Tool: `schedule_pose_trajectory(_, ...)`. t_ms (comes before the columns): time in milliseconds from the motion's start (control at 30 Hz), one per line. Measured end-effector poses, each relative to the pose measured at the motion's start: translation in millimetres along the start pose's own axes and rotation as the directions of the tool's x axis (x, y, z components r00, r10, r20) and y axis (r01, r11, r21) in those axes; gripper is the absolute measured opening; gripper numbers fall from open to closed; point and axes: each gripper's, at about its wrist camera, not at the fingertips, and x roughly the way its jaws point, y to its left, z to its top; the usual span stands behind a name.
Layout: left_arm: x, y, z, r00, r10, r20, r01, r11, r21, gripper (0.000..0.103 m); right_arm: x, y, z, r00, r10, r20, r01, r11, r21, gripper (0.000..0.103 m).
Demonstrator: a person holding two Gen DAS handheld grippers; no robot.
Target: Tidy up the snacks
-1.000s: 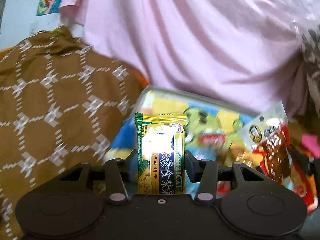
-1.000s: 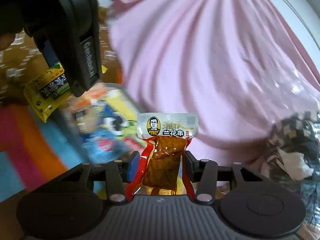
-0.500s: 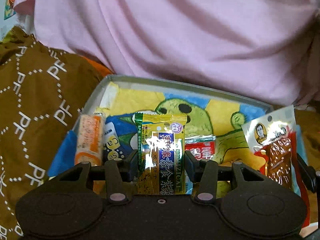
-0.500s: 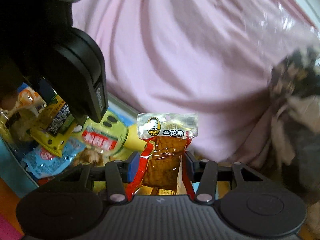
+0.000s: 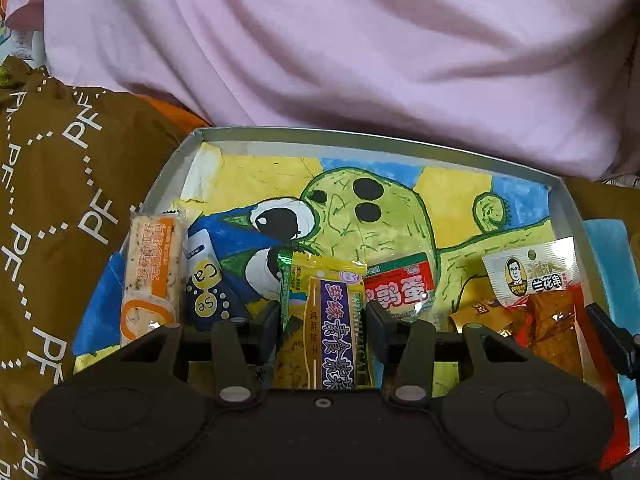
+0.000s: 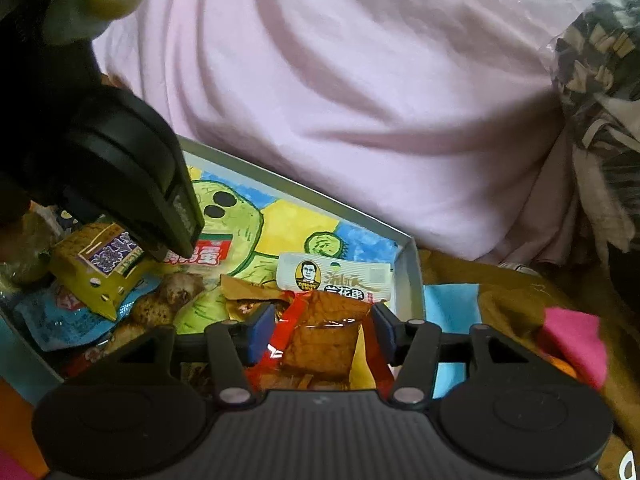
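My left gripper (image 5: 323,316) is shut on a yellow-green cracker packet (image 5: 325,320) and holds it low over the grey box (image 5: 360,138) with the cartoon picture inside. My right gripper (image 6: 323,328) is shut on a red tofu-skewer packet (image 6: 326,320) over the box's right end (image 6: 408,276). The right wrist view shows the left gripper (image 6: 132,184) with its yellow packet (image 6: 100,276). The tofu packet shows in the left wrist view (image 5: 548,304) at the right.
Several snacks lie in the box: an orange roll packet (image 5: 150,276), a blue Ca packet (image 5: 206,284), a red-green egg packet (image 5: 400,284), a light blue packet (image 6: 60,316). Pink cloth (image 5: 340,48) lies behind, brown patterned cloth (image 5: 52,200) left, a pink item (image 6: 572,340) right.
Both grippers have come forward and down over the box, still holding their packets. The box's inside and its snacks have come into clear view.
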Motion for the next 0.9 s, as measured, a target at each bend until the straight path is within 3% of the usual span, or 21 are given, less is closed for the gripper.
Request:
schedule_pose_trajectory(200, -1, -2, 1, 1.0, 0.002, 0.006, -0.002, 1.0, 0.016, 0.055, 4, -5, 0, 1.0, 0.009, -0.007, -0.008, 1.0, 0.023, 0.065)
schedule_pose_trajectory(267, -2, -2, 1, 1.0, 0.002, 0.003, -0.002, 1.0, 0.016, 0.065, 5, -6, 0, 1.0, 0.011, -0.004, -0.011, 1.0, 0.023, 0.07)
schedule_pose_trajectory(367, -10, 1, 2, 1.0, 0.0, 0.013, 0.0, 1.0, -0.008, 0.081, 2, -9, 1, 1.0, 0.018, 0.015, -0.018, 1.0, 0.023, 0.084)
schedule_pose_trajectory(467, -23, 6, 4, 0.999, -0.008, 0.038, 0.01, 0.999, -0.035, 0.085, -6, -16, 4, 0.999, 0.012, 0.038, -0.014, 0.999, 0.034, 0.092)
schedule_pose_trajectory(600, -49, 17, 5, 0.995, 0.002, 0.104, 0.004, 0.998, -0.059, 0.1, -24, -26, 9, 0.997, 0.013, 0.08, -0.019, 0.997, 0.076, 0.101)
schedule_pose_trajectory(900, -128, 42, -6, 0.969, 0.015, 0.248, 0.003, 0.997, -0.073, 0.102, -83, -35, 16, 0.981, 0.004, 0.192, -0.019, 0.997, 0.078, 0.103)
